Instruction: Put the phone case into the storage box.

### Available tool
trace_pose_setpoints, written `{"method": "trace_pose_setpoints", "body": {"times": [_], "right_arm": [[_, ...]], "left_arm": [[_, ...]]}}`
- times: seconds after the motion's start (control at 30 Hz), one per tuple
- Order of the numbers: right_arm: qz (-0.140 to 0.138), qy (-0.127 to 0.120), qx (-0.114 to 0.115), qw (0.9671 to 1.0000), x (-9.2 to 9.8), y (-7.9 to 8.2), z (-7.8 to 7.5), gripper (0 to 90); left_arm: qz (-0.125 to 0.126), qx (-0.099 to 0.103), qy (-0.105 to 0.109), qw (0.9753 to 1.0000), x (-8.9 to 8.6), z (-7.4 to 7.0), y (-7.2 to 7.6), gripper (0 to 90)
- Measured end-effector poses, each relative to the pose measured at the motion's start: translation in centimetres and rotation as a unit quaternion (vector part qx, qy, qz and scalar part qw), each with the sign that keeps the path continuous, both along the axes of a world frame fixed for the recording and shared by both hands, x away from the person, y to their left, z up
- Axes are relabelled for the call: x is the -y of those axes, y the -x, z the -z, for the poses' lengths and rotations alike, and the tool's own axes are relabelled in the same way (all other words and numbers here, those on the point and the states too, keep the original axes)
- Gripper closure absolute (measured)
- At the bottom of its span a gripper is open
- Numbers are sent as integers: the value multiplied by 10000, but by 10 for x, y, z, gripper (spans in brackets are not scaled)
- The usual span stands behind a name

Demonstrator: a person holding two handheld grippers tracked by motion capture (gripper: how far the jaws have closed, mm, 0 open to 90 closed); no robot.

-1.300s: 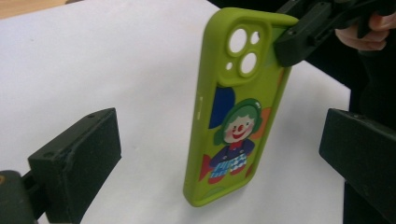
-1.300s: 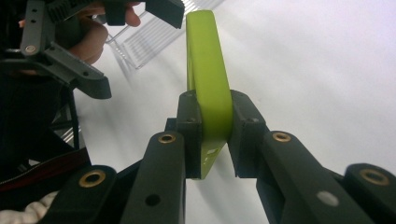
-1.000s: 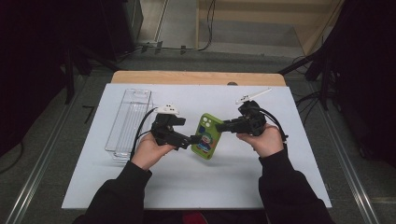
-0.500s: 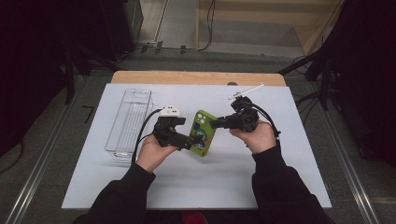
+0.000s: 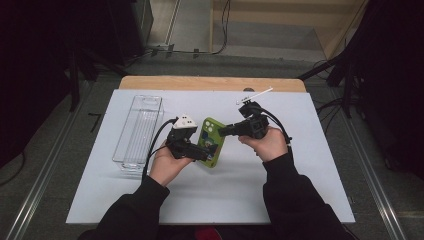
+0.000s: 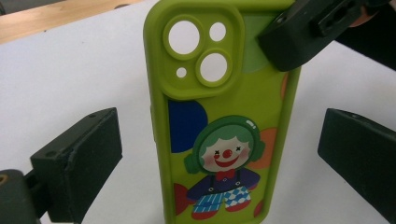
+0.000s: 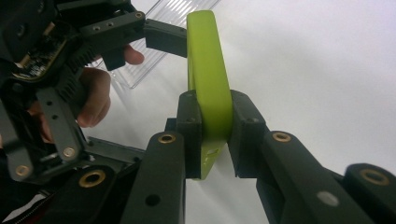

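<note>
Evidently we pinch the green phone case (image 5: 210, 142) at centre frame with our right gripper (image 5: 223, 132), lifting it so our left gripper (image 5: 204, 154), jaws spread wide, can take hold.

You are working at a white-topped table (image 5: 300, 200), wooden edge (image 5: 210, 83) showing, grey floor (image 5: 45, 165) surrounding, dark surroundings closing in.
</note>
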State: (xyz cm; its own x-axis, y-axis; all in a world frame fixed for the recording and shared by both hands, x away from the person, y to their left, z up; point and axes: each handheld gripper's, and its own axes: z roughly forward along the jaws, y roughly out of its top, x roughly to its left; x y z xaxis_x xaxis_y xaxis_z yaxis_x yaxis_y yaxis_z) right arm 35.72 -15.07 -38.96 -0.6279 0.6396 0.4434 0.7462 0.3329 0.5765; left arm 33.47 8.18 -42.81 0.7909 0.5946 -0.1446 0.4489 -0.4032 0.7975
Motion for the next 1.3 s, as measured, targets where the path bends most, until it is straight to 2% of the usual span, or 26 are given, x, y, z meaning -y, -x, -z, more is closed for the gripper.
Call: {"method": "trace_pose_setpoints", "body": {"times": [0.2,0.33,0.53,0.87,1.03,1.1,1.17,1.3], "right_arm": [[3,-1,-50,10000,-4,-1,1,746],[-10,6,-70,10000,-7,0,2,746],[-27,1,-87,10000,-9,1,2,746],[-80,-36,-137,9999,-14,2,5,746],[-86,-81,-134,9998,-16,3,4,746],[-72,-110,-164,9998,-16,3,4,745],[-81,-151,-182,9997,-15,3,4,746],[-104,-254,-160,9995,-14,2,4,744]], "left_arm": [[-56,113,-31,9999,4,6,1,4],[-106,38,-14,9999,7,9,1,3],[-239,148,-130,9995,11,12,2,4],[-341,169,-108,9992,18,16,3,7],[-430,242,-110,9987,19,15,6,80],[-491,306,-160,9982,17,13,6,142],[-499,289,-124,9983,16,12,6,153],[-504,385,-86,9979,15,10,9,167]]}}
